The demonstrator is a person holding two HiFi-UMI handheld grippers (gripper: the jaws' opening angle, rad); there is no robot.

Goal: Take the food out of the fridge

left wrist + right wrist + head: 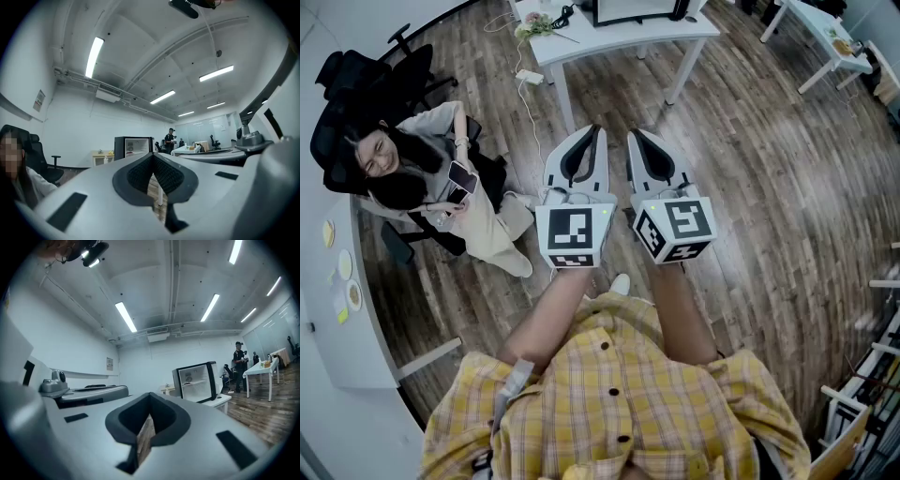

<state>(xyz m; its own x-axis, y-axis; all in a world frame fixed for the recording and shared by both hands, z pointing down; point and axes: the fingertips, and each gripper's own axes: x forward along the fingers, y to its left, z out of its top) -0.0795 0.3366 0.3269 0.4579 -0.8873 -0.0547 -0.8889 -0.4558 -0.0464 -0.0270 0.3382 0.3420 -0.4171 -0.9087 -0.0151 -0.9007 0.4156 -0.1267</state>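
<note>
A small black fridge (197,380) stands far across the room on a low white stand, its white inside showing a shelf. The same fridge (133,146) appears small in the left gripper view. I cannot make out any food in it from here. In the head view my left gripper (586,136) and right gripper (635,138) are held level, side by side above the wooden floor. Both are shut and hold nothing. In each gripper view the dark pads meet at a point: left gripper (152,155), right gripper (150,394).
A person (441,187) sits with a phone in a black office chair at the left. A white table (619,33) stands ahead, another white table (820,28) at the far right. Small plates lie on the white counter (337,319) along the left. Someone stands near the fridge (239,357).
</note>
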